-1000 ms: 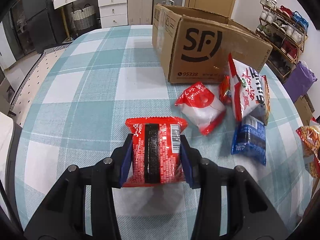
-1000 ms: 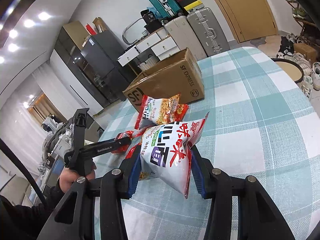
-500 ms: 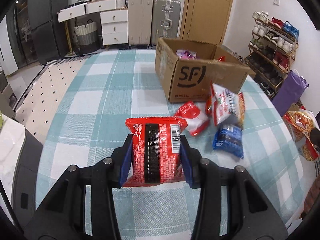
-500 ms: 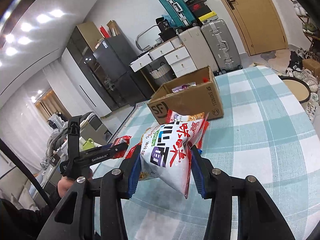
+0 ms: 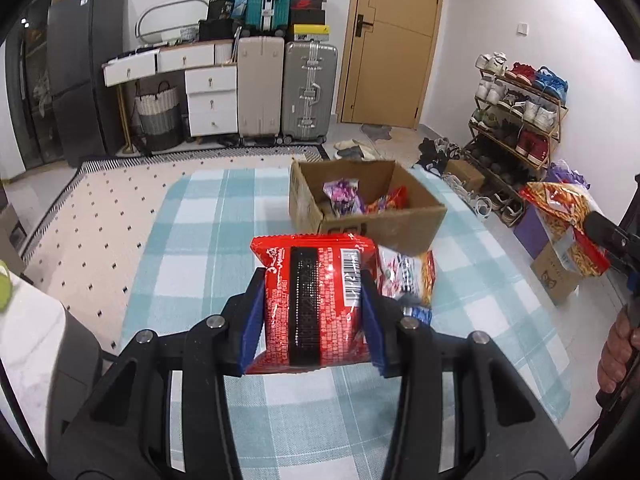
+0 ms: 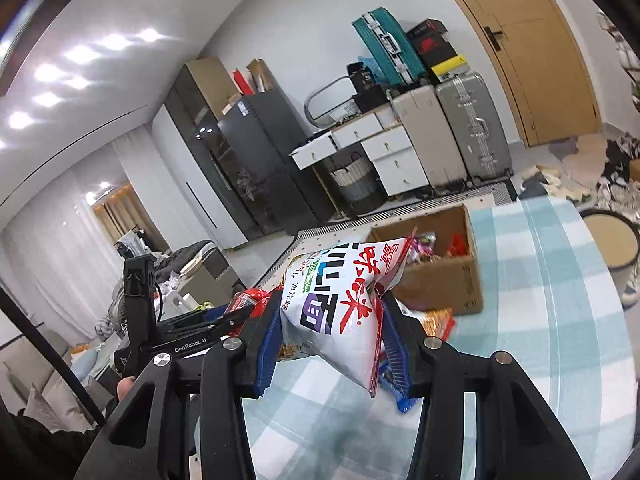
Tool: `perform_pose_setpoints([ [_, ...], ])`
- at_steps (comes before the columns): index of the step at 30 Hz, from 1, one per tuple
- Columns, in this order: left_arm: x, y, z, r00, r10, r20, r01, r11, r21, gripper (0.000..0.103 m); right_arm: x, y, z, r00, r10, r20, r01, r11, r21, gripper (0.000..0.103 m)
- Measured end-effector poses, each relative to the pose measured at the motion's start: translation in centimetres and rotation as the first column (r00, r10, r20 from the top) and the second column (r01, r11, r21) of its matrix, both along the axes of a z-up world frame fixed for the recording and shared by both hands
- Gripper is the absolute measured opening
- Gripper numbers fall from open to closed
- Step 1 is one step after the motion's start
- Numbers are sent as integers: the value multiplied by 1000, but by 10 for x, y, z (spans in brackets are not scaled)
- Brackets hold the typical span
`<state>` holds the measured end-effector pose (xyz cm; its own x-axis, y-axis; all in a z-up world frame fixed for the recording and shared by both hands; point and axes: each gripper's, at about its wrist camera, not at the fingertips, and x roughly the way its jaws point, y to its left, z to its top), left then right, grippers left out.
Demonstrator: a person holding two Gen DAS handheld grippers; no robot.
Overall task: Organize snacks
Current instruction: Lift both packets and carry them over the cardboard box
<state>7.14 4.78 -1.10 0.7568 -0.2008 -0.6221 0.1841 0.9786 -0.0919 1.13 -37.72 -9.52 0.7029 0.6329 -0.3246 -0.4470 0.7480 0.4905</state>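
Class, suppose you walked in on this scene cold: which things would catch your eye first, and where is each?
A red snack packet sits clamped in the left gripper, raised above the checked tablecloth. The right gripper squeezes a white noodle bag. Beyond both, an open cardboard box on the table already holds snacks.

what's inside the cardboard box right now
The cardboard box holds a purple-and-white packet and red packets. Its walls and the top packets hide anything deeper.
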Motion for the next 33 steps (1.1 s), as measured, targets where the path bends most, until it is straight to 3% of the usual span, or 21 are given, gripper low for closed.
perform_pose_setpoints([
  [5, 2, -13, 39, 998, -35, 49, 34, 999, 32, 41, 9, 2, 30, 999, 9, 48, -9, 1000, 12, 46],
  [11, 20, -31, 80, 995, -73, 75, 73, 997, -6, 41, 34, 2, 57, 997, -25, 77, 25, 1000, 1, 46],
  [18, 70, -59, 103, 994, -102, 43, 103, 994, -23, 41, 68, 2, 88, 992, -47, 120, 55, 996, -69, 46],
  [25, 128, -84, 109, 995, -101, 18, 100, 995, 13, 41, 118, 0, 96, 991, -64, 115, 78, 990, -117, 47],
  [33, 201, -115, 84, 994, -102, -49, 105, 993, 56, 41, 185, 9, 72, 995, -65, 69, 78, 975, -209, 47],
])
